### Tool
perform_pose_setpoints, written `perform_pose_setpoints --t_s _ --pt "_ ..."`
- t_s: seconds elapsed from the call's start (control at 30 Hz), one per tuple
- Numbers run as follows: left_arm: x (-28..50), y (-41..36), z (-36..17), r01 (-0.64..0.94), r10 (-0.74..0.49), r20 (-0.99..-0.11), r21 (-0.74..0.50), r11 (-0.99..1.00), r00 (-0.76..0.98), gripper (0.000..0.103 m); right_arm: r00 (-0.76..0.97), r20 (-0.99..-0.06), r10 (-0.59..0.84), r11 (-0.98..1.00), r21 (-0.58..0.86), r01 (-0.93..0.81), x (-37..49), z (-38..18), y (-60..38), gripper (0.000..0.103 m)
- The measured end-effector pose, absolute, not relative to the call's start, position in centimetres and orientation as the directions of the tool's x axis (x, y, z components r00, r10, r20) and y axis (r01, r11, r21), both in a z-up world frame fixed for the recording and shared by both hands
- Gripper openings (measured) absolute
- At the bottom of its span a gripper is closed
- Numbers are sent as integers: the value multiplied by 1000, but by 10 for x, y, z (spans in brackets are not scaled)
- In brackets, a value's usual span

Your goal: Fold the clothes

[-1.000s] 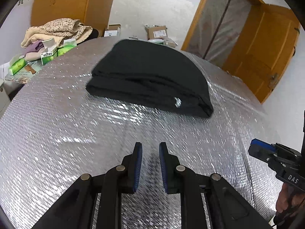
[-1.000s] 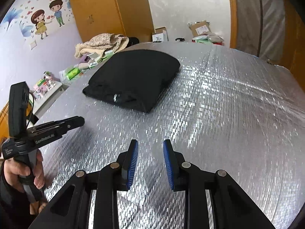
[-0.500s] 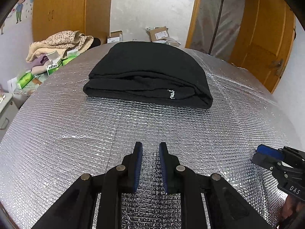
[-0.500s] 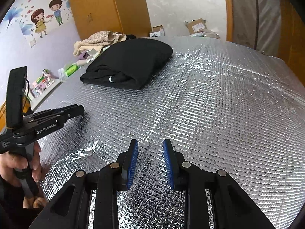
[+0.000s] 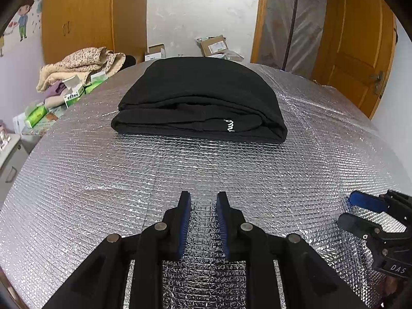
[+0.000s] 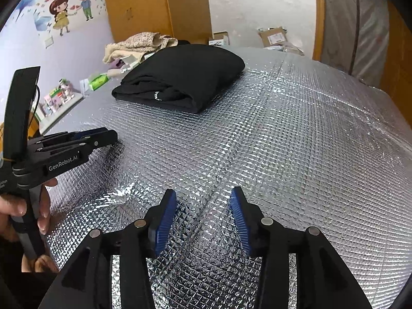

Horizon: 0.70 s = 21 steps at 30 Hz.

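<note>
Widening since before, our right gripper point(image 6: 203, 200) and, slightly, left gripper point(image 5: 203, 203) are opening, empty, short of the folded black garment point(image 5: 203, 100).

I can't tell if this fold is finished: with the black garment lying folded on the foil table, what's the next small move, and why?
Probably lift both grippers clear. The black garment already lies as a compact folded bundle on the foil table, apart from both. The left gripper and right gripper are opening with nothing between their fingers, over bare foil.
</note>
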<state>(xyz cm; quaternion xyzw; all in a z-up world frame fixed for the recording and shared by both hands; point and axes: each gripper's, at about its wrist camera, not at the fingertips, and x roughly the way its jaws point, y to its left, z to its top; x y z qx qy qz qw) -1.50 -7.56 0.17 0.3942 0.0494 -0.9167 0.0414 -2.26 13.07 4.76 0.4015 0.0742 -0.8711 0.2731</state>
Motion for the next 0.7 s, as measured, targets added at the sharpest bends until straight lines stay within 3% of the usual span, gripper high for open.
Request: perform_pose_setpoints --t_s 0.7 --pt "-13 -75 0 104 -6 -722 -91 -990 -692 26 -536 -743 -402 -842 70 535 -20 47 129 47"
